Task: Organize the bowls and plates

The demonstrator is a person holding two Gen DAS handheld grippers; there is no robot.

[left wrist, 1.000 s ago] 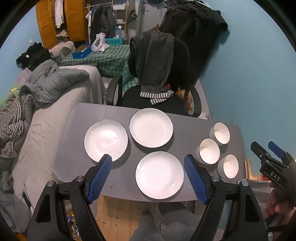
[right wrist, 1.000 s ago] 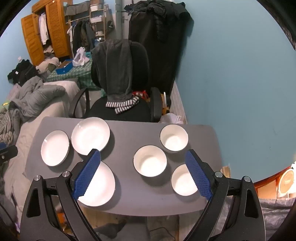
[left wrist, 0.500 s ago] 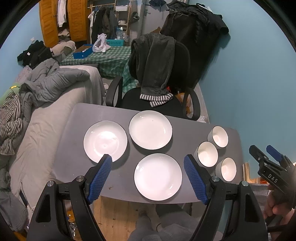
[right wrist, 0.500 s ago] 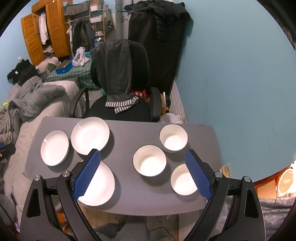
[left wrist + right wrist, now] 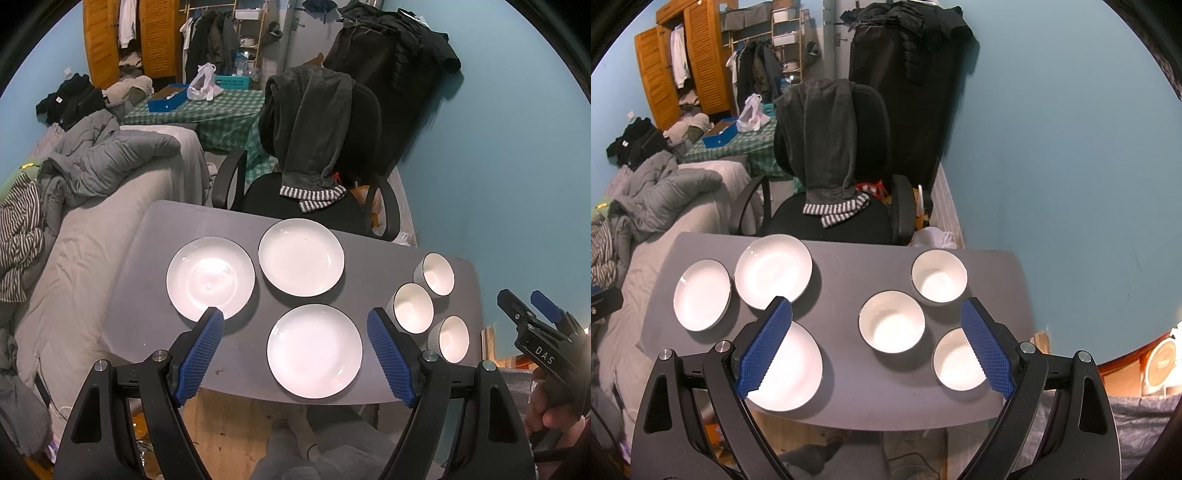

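While the three plates (image 5: 314, 350) and three bowls (image 5: 413, 307) sit unstacked on the grey table (image 5: 147, 314), plates to my left, bowls to my right, I've eased both rigs back a touch vs a sec ago: the whole set reads slightly smaller and further off in the left view, nothing on the table has shifted. So sorting hasn't begun, imo. Left gripper (image 5: 295, 354) gapes wide, holding nothing, high above the near plate. Right gripper (image 5: 875, 347) likewise wide and bare, over the middle bowl (image 5: 892, 320). Left cam alone shows the right rig from outside w/ my hand (image 5: 554, 413) on it; right cam shows the bowls w/out overlap.
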